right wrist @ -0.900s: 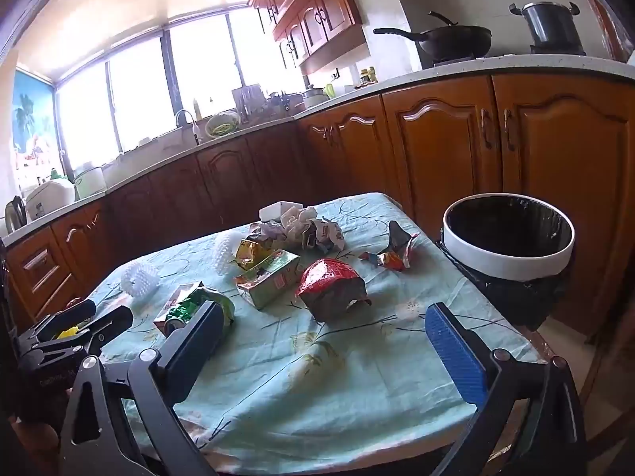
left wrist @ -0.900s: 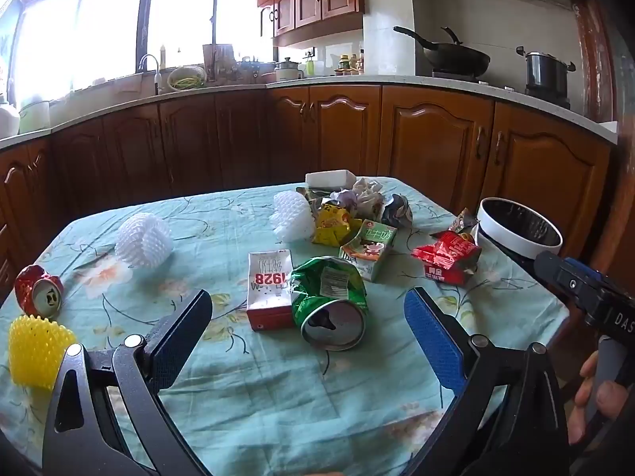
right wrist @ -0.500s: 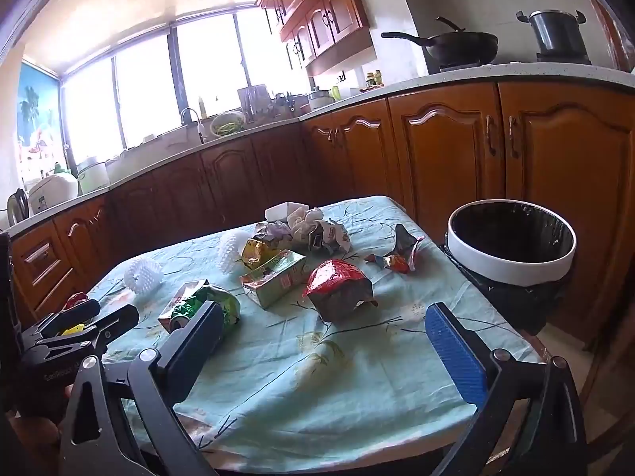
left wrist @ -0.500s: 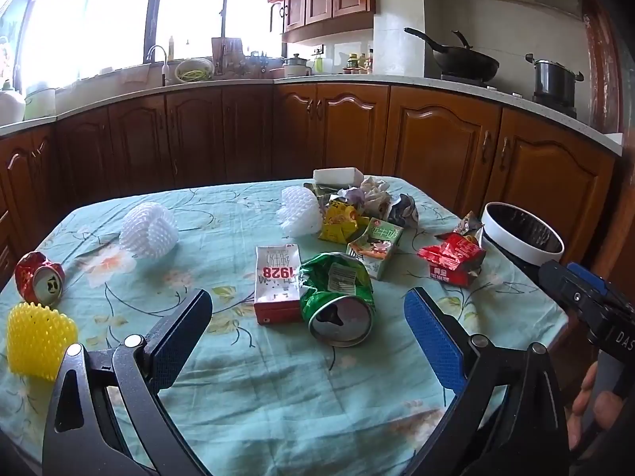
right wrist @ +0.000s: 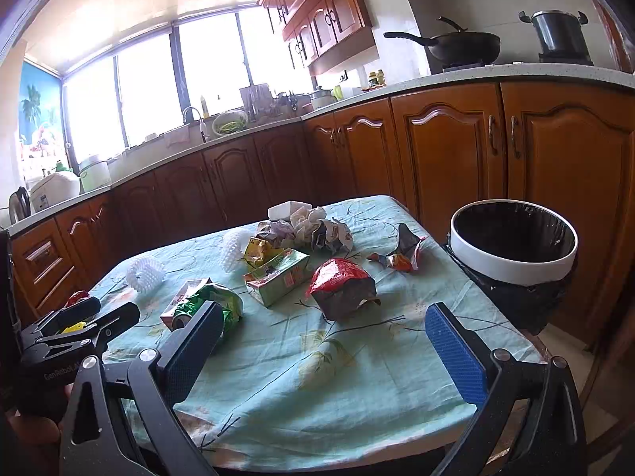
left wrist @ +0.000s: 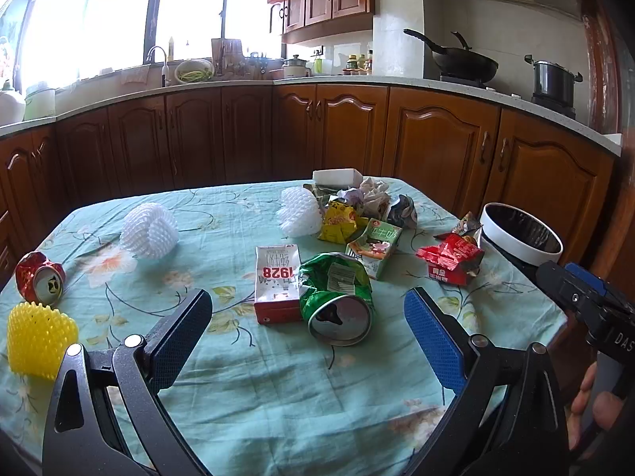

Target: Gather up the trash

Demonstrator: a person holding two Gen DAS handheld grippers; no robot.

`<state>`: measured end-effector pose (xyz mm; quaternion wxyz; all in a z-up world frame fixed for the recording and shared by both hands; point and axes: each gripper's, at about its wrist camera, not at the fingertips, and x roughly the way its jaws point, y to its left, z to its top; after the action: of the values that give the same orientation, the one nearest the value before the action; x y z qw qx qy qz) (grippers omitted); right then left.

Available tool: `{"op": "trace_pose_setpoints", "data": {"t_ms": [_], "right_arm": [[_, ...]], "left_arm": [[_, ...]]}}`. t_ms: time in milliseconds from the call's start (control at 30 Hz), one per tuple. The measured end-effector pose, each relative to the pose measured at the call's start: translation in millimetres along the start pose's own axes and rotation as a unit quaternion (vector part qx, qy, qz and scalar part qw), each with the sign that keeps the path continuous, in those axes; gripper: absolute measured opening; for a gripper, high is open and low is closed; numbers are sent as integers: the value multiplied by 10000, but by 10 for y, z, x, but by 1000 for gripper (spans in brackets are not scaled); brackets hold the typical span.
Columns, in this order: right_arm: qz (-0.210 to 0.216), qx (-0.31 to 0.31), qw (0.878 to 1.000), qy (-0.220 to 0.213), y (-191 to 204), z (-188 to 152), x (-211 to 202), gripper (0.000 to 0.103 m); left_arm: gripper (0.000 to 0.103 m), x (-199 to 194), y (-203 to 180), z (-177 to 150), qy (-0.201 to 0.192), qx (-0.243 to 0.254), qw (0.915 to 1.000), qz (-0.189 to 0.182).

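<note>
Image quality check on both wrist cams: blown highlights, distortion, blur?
Left wrist view: windows blown out to white, counter edge bowed by the fisheye, crushed green can and 1928 carton sharp, dark vignette at right. Right wrist view: windows also clipped, stronger tilt and curvature, black vignette in the corners, trash bin and tablecloth in focus.

The table [left wrist: 278, 416] is covered by a matt, slightly creased teal cloth printed with flowers. Shiny dented metal is shown by the crushed green can [left wrist: 337, 297] and the crushed red can [left wrist: 39, 277]. Printed cardboard is seen on the 1928 carton [left wrist: 276, 283]. The white foam nets [left wrist: 149, 230] look soft and meshed. The bin [right wrist: 516, 267] has a smooth white plastic rim over a glossy black liner. The cabinets [left wrist: 436, 139] are of varnished wood.
</note>
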<state>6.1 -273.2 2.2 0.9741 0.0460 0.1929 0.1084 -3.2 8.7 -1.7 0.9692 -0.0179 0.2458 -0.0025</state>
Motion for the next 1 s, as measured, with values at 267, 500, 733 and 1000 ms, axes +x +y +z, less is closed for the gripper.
{"op": "trace_pose_setpoints", "data": {"t_ms": [267, 500, 733, 1000], "right_arm": [[13, 5, 10000, -13, -4, -6, 4, 102], [20, 13, 10000, -19, -4, -7, 0, 102], [29, 25, 10000, -38, -11, -5, -12, 102], [40, 23, 10000, -69, -18, 6, -37, 102]], "left_arm": [[100, -13, 3, 1, -7, -11, 10000, -4], [100, -16, 8, 1, -4, -8, 10000, 2], [100, -25, 4, 5, -6, 3, 10000, 1], [100, -33, 6, 11, -12, 7, 10000, -1]]}}
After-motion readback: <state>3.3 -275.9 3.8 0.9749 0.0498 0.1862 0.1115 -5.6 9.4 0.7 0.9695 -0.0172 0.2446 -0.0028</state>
